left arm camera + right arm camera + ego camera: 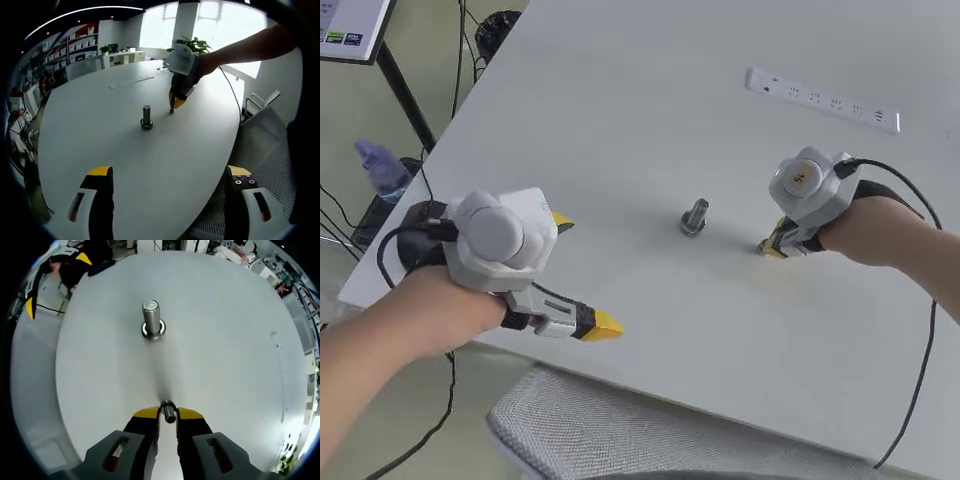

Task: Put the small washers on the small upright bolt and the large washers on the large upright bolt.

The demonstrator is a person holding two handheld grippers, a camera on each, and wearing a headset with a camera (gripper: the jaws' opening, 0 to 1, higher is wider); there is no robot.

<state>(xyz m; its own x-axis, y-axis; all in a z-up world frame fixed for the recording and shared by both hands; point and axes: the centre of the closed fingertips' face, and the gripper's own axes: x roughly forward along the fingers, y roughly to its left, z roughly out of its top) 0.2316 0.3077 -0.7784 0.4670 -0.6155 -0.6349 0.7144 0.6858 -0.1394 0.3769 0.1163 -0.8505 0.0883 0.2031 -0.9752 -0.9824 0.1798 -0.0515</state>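
Note:
The large bolt stands upright mid-table with a washer ring at its base, also seen as the large bolt and the large bolt. To its right, my right gripper points down at the tabletop. Its jaws are shut on a small metal piece that looks like the small bolt standing on the table. My left gripper hovers at the near table edge, open and holding nothing, its fingertips wide apart.
A white power strip lies at the far right of the white table. A grey mesh chair sits below the near edge. A water bottle and cables are on the floor at left.

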